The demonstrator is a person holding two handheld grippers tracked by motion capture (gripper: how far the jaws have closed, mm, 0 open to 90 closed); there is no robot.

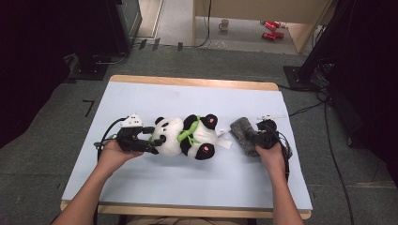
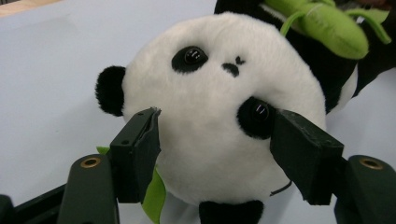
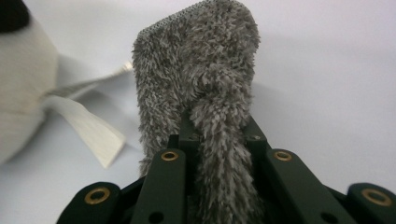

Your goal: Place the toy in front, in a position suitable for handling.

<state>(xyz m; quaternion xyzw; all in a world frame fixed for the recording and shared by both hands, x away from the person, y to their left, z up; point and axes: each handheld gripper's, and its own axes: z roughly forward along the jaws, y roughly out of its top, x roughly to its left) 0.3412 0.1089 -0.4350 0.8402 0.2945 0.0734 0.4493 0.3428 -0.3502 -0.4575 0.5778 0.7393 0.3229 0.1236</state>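
Observation:
A black and white plush panda (image 1: 187,136) with a green leaf on its chest lies on its back in the middle of the pale blue table (image 1: 187,93). My left gripper (image 1: 157,139) reaches in from the left. Its jaws stand open on either side of the panda's round head (image 2: 219,107), close against the fur. To the panda's right lies a grey fuzzy cloth (image 1: 240,131). My right gripper (image 1: 256,138) is shut on a bunched fold of the cloth (image 3: 201,60), which runs back between the jaws. The panda's white fabric tag (image 3: 88,126) lies just left of the cloth.
The table's wooden edge (image 1: 187,80) shows at the back. Beyond it on the floor are a mug (image 1: 224,24) and red objects (image 1: 270,29). Cables (image 1: 328,136) trail over the carpet to the right. Bare blue surface lies in front of the panda.

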